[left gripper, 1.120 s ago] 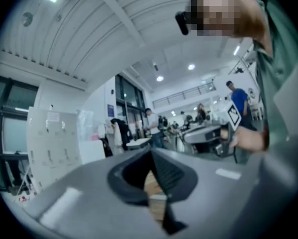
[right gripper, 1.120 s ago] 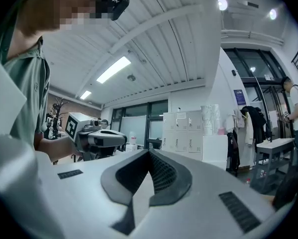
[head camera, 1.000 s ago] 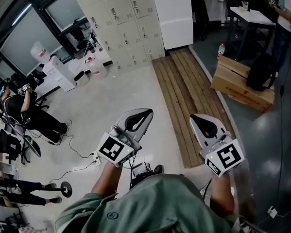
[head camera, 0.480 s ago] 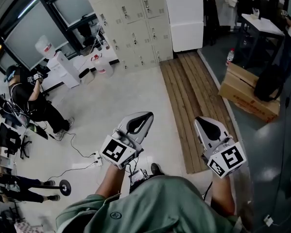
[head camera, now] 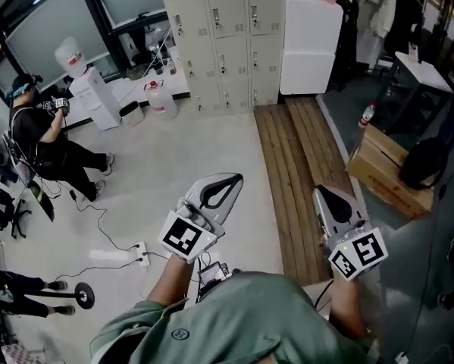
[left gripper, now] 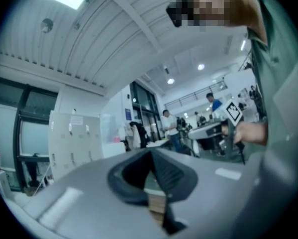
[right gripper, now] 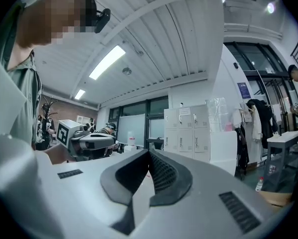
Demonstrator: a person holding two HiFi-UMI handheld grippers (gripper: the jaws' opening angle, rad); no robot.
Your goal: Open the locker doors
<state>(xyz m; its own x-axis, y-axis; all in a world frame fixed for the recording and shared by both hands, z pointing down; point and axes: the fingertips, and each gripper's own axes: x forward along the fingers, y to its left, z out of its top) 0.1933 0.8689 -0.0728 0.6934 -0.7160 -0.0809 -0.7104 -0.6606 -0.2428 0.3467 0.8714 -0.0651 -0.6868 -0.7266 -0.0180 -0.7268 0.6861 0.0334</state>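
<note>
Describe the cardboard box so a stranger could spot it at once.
Start at the beige lockers on the far wall and follow the wooden floor strip toward the camera. On the dark floor right of that strip lies the cardboard box, the only brown carton there, with a black bag resting against it.

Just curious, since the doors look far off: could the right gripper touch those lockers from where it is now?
Probably not yet. The lockers stand well across the floor from the right gripper. Nothing blocks the way; the person must walk closer.
</note>
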